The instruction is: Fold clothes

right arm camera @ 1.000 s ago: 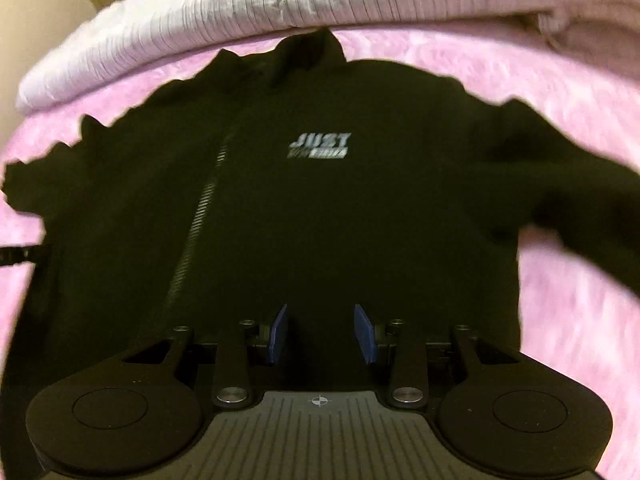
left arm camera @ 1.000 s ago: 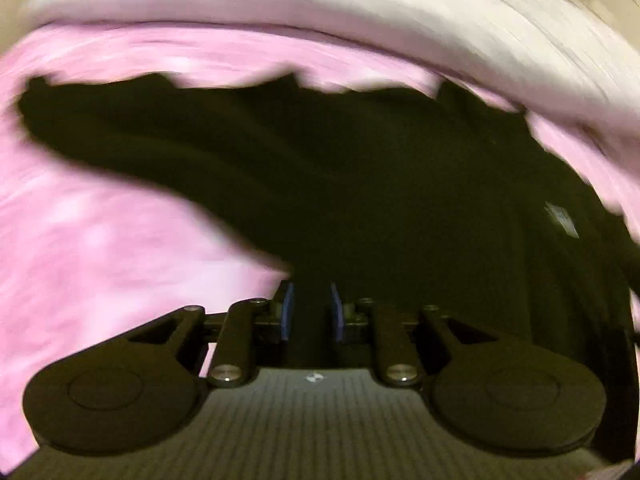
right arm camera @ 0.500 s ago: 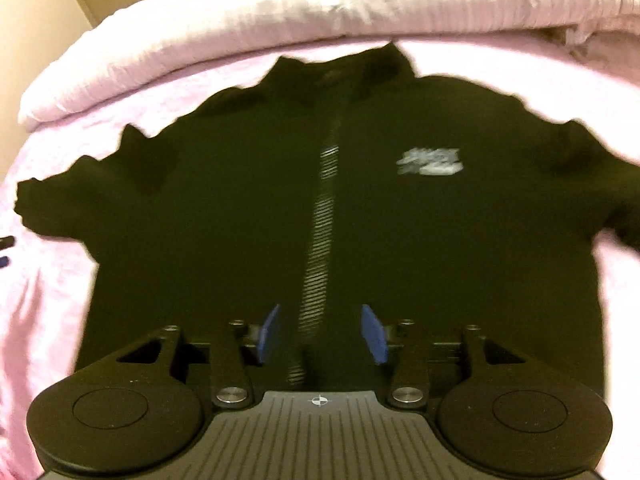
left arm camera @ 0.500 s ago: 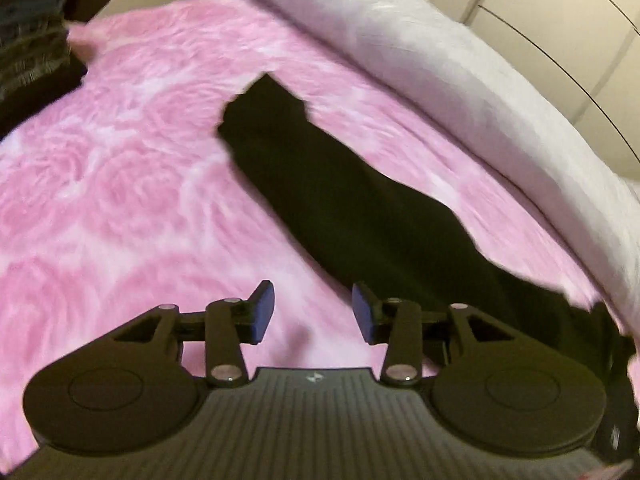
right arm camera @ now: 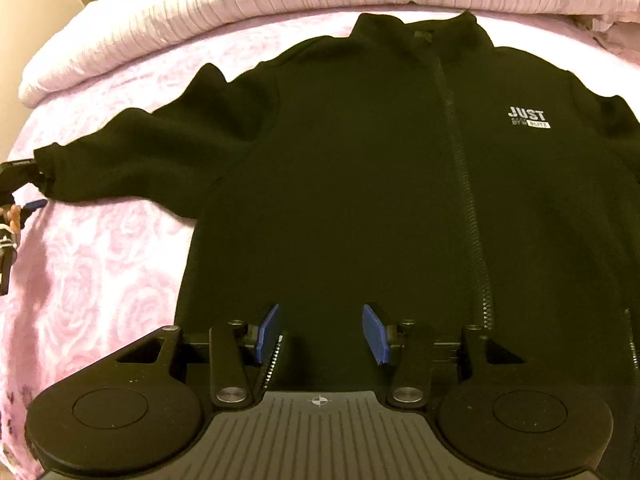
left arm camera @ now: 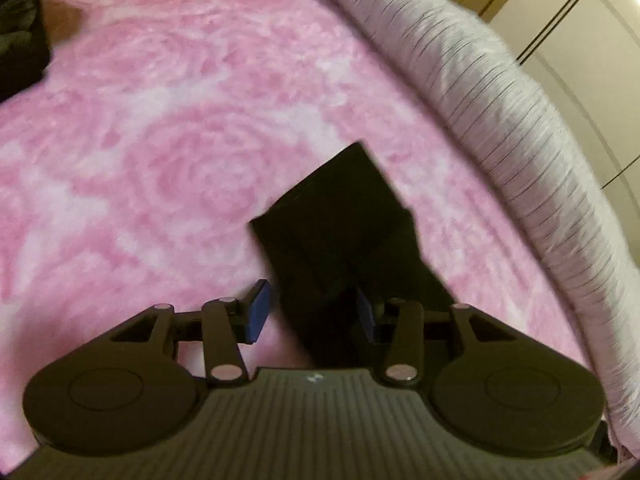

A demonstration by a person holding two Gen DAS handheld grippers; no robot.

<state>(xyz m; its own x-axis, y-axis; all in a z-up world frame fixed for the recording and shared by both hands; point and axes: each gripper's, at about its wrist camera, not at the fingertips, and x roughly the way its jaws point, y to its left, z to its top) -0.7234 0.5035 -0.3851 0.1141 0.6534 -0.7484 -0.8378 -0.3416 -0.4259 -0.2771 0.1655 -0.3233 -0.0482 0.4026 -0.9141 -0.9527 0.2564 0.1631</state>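
Left wrist view: my left gripper [left arm camera: 308, 310], jaws spread, had swung within the last second from the body of the jacket [left arm camera: 340, 232] to its cuff on the pink blanket [left arm camera: 160, 140]. Right wrist view: my right gripper [right arm camera: 320, 334], also spread, sat at the hem; the jacket lay flat, sleeve out, zipper [right arm camera: 460, 152] now right of centre, so I judged the folding unfinished.

I am working in a home bedroom: a bed under a pink rose-patterned blanket [left arm camera: 192, 128], a rolled pale striped duvet [left arm camera: 500, 120] along its far edge, and cream wardrobe doors [left arm camera: 592, 40] behind
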